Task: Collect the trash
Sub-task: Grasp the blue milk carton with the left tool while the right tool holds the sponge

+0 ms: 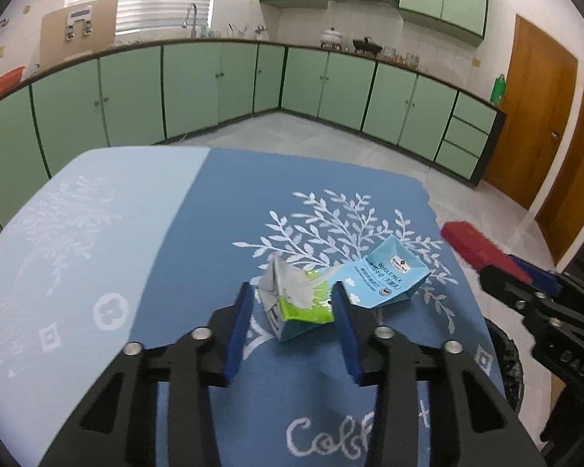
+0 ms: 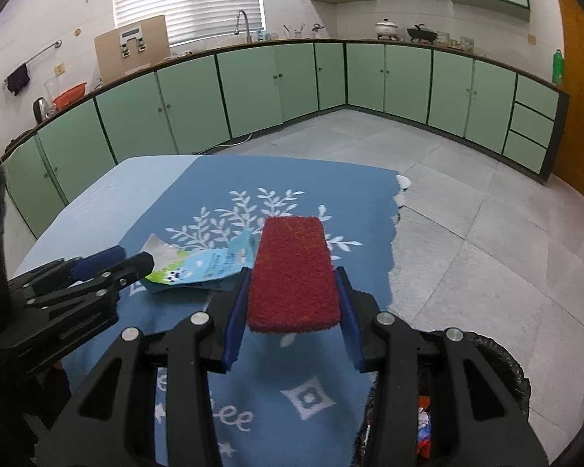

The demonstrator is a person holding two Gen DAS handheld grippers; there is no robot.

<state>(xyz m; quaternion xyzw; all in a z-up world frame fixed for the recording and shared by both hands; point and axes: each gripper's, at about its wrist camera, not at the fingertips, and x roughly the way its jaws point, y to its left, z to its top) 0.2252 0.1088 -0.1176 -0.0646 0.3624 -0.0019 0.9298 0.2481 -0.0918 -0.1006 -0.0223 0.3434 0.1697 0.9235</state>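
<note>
Your left gripper (image 1: 292, 303) has its blue pads on either side of the crumpled green-and-white carton (image 1: 298, 303), which lies on the blue patterned tablecloth (image 1: 214, 202). Both pads sit right at the carton's sides and look to be pinching it, though the contact on the left pad is hard to confirm. Just to the right of that carton, touching or overlapping it, lies the flattened light-blue milk carton (image 1: 389, 278), printed side up, resting on the white leaf pattern of the cloth.

Further right, your right gripper (image 2: 292, 284) is clamped on the red scouring pad (image 2: 292, 272): the blue pads press against its two long sides near the close end, and the pad sticks out forward, roughly level, above the cloth. From the left wrist view that same pad shows as a red block beyond the table's right edge area, held in the other tool.

From the right wrist view, the two cartons lie to the left of the red pad, near it but apart, with your left tool reaching in at them from the left edge.

At the lower right, beside the table's corner, a bin with a black liner (image 2: 502, 354) stands on the tiled floor (image 2: 467, 214), with scraps of coloured rubbish visible inside. Green cabinets (image 2: 253, 85) run along the far walls.
</note>
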